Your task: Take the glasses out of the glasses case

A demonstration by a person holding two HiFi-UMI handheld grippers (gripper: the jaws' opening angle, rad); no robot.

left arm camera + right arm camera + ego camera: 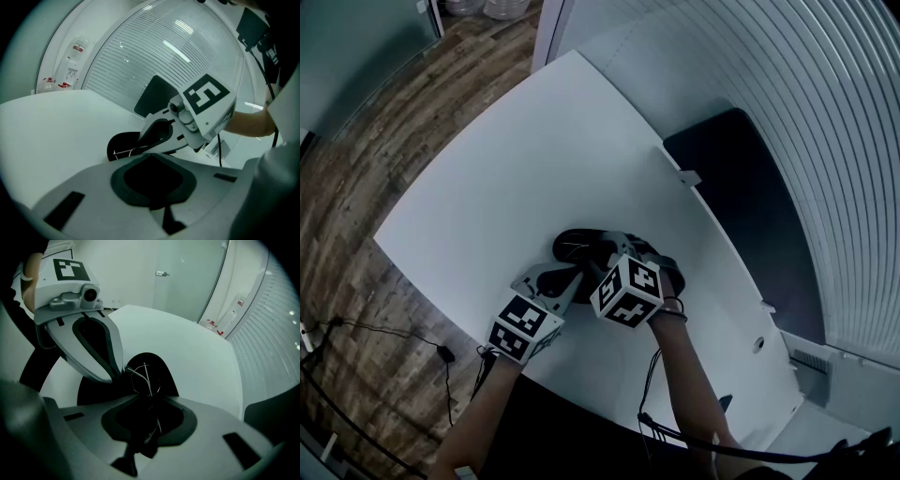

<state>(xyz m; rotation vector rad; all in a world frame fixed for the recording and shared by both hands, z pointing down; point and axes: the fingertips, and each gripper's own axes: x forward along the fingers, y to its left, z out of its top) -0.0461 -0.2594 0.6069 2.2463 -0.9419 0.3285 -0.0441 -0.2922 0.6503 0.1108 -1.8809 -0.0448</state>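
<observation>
Our right gripper (pixel 149 404) is closed on the thin wire-framed metal glasses (pixel 143 378), which lie in the open black oval glasses case (pixel 579 246) near the front edge of the white bench (pixel 534 150). Our left gripper (pixel 150 158) is closed, with its tips at the case rim. We judge the frame light, springy and easily bent, so we grip at the temple and avoid the lenses. The bench looks smooth. A ribbed white wall (pixel 787 84) stands behind it.

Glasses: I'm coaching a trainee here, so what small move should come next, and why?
Probably ease the right gripper up and back a little: its jaws are shut on the glasses, whose wire frame lies over the glasses case, and the left gripper holds the case's rim.
</observation>
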